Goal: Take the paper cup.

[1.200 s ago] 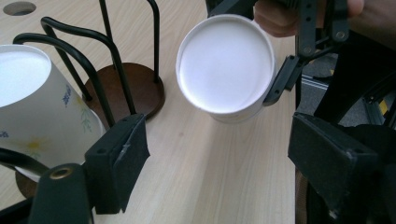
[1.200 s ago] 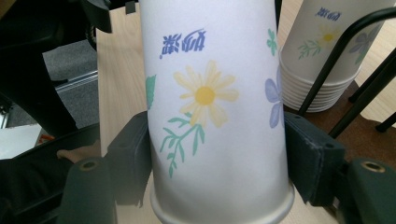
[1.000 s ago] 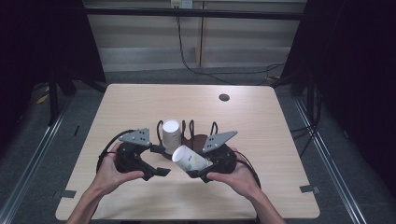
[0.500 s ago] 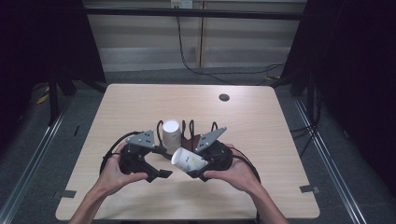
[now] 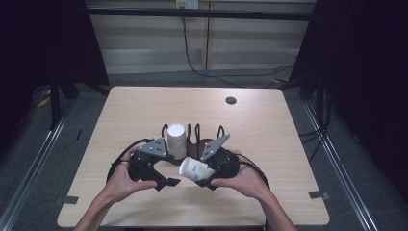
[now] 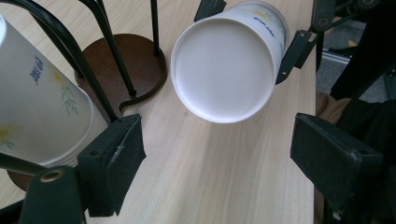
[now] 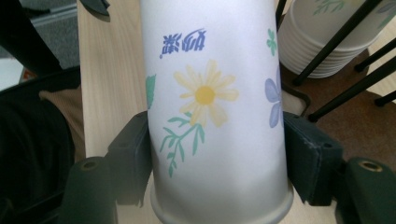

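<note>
Lower centre of the high view: both grippers sit close together over the pale wooden table (image 5: 269, 120), one in each hand.

Right gripper (image 5: 204, 179): jaws clamped on a single paper cup (image 5: 195, 169), pads pressed against its sides. In the right gripper view the cup (image 7: 215, 112) runs up the middle of the frame, yellow daisy and blue print on its wall, a black jaw tight on each side near the bottom. In the high view the cup lies tilted, its flat base toward the left gripper.

Left gripper (image 5: 166, 182): jaws wide apart, nothing between them; they have just been opening further. In the left gripper view the held cup's white base (image 6: 224, 70) sits upper centre, beyond the two pads and clear of both.

Cup holder: black wire rack (image 5: 197, 137) on a dark brown base, just behind the grippers. A stack of cups (image 5: 176, 139) stands upside down in it, left of centre.

Small dark disc (image 5: 231, 100) on the table, upper right, well apart from everything.
</note>
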Available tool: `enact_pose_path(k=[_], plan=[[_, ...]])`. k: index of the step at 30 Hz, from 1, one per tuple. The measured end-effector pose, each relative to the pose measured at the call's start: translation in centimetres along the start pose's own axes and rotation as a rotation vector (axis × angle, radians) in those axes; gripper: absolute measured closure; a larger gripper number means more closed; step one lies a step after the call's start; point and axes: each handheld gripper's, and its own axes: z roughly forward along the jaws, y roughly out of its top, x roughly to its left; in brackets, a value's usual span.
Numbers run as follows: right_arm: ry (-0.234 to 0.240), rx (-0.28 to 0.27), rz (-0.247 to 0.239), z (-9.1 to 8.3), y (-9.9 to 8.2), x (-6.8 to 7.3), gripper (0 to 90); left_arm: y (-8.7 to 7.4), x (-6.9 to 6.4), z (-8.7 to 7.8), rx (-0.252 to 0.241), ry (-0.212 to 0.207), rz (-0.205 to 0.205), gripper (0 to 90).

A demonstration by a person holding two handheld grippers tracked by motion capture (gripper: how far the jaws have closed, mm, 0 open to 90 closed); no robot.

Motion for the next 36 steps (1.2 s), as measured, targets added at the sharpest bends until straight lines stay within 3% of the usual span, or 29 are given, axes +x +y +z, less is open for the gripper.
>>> enact_pose_path(k=[6,11,17,20,23,31,36], plan=[[0.016,0.041,-0.019,0.9,0.0,0.2,31.9,0.0,-0.1,0.8,0.035,-0.025,0.006,20.4],[0.03,0.063,-0.029,1.3,0.1,0.4,31.8,0.0,0.0,1.2,0.063,-0.069,0.008,24.2],[0.05,0.096,-0.042,1.8,0.1,0.7,31.8,-0.1,-0.1,1.8,0.095,-0.072,0.012,23.2],[0.042,0.111,-0.055,1.9,0.3,1.0,31.8,0.0,-0.3,2.0,0.108,-0.058,0.043,24.7],[0.032,0.129,-0.074,2.0,0.4,1.2,31.8,0.0,-0.4,2.3,0.113,-0.061,0.046,25.0],[0.054,0.14,-0.102,2.1,0.5,1.6,31.6,0.0,-0.6,3.1,0.151,-0.092,0.055,26.3],[0.042,0.173,-0.124,2.2,0.8,2.1,31.6,0.1,-0.8,3.6,0.165,-0.105,0.055,25.2]])
